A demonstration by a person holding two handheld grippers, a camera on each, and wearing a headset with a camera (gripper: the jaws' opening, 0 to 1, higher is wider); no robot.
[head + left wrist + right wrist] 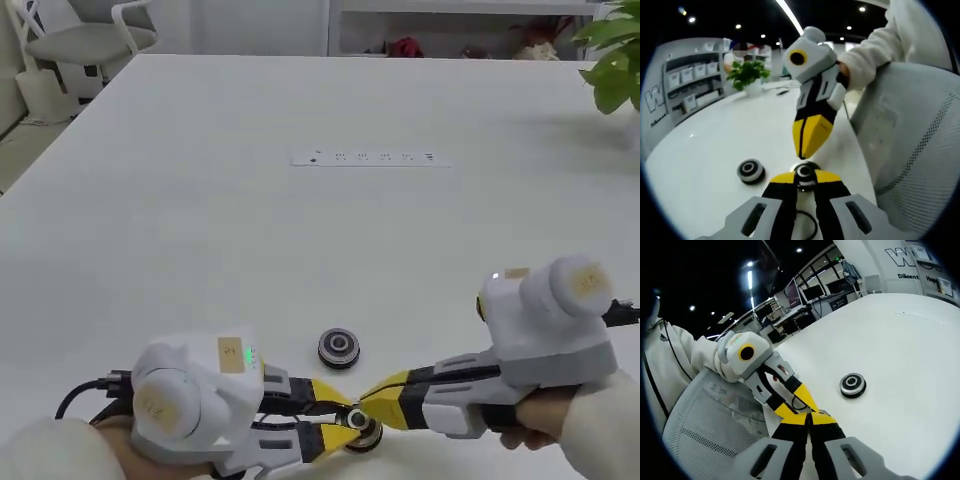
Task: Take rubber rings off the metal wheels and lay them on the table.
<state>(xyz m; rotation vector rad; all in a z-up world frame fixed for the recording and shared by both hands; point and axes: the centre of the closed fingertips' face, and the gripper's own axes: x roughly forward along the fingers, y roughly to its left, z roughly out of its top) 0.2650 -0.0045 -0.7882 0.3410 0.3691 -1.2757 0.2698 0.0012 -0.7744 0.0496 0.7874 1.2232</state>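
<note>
Here, wheel (805, 170) clamped between left tongs (805, 177).

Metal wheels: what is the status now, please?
Left gripper shut on wheel. Right gripper shut, tip at same wheel. Second wheel apart on table, untouched.

**Occlusions at the bench edge**

Near wheel (364, 432) mostly covered by the yellow jaw tips; rubber ring on it or not: can't tell; black loop (810, 226) under left gripper (805, 177) half hidden, cut by frame edge; power strip (370, 158) markings too small.
</note>
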